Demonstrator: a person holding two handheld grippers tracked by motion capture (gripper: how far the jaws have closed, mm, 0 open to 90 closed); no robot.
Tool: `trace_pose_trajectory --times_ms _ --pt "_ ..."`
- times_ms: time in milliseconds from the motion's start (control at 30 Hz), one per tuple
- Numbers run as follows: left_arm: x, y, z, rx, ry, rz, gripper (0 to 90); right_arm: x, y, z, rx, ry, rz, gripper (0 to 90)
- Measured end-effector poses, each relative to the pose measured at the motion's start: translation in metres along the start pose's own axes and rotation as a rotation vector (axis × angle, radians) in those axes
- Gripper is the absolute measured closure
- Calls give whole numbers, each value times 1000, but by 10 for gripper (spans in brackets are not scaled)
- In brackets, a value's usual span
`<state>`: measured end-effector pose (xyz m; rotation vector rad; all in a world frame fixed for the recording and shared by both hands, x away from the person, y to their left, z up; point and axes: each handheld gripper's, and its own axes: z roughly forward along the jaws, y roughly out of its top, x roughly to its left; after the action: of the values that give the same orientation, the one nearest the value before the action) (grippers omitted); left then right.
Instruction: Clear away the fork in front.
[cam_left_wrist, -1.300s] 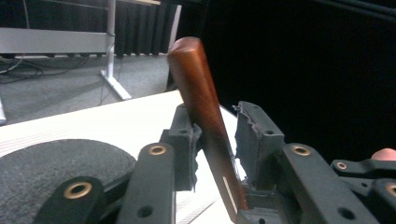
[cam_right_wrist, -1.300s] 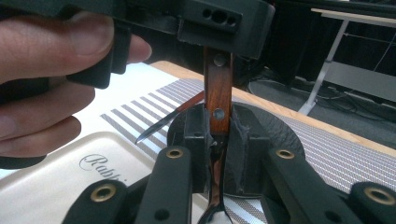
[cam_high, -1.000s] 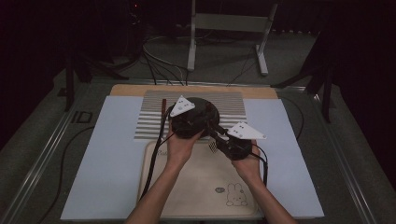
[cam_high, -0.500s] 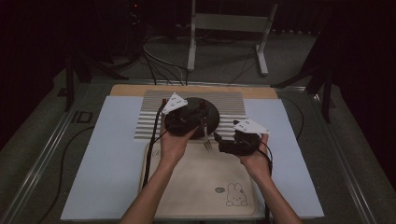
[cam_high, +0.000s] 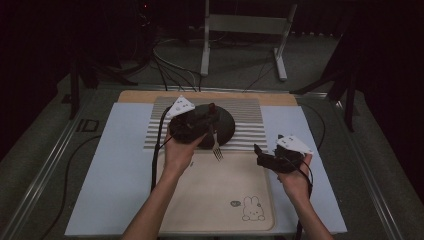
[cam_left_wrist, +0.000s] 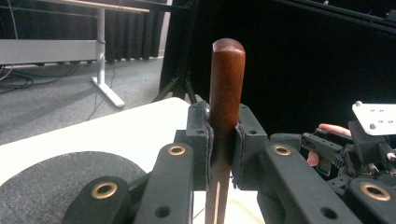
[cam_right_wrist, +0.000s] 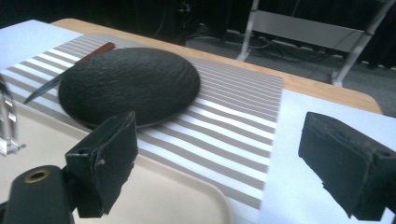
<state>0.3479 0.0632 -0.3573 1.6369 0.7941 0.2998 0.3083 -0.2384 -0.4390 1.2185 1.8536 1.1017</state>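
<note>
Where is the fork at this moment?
The fork hangs tines-down from the shut left gripper, which clamps its wooden handle. In the high view its tines sit between the black plate and the beige tray.

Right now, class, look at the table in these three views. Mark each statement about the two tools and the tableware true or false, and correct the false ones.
1. The left tool grips a wooden-handled metal fork. True.
2. The right tool holds a spoon. False: its jaws stand open with nothing between them, having just been opening.
3. The round black textured plate sits on the grey-and-white striped placemat. True.
4. The beige tray with a rabbit drawing carries the plate. False: the plate lies beyond the tray, on the mat.
5. A wooden-handled knife lies beside the plate. True.
</note>
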Motion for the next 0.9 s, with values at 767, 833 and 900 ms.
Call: trace_pose_trajectory --times_ms 767,833,900 --pt "8 11 -31 64 -56 58 801 -35 -16 -16 -27 -73 47 110" --pt "10 11 -36 68 -63 57 801 -36 -17 -17 -29 -74 52 110" --pt "12 11 -41 73 -66 59 801 -37 -18 -18 -30 -78 51 110"
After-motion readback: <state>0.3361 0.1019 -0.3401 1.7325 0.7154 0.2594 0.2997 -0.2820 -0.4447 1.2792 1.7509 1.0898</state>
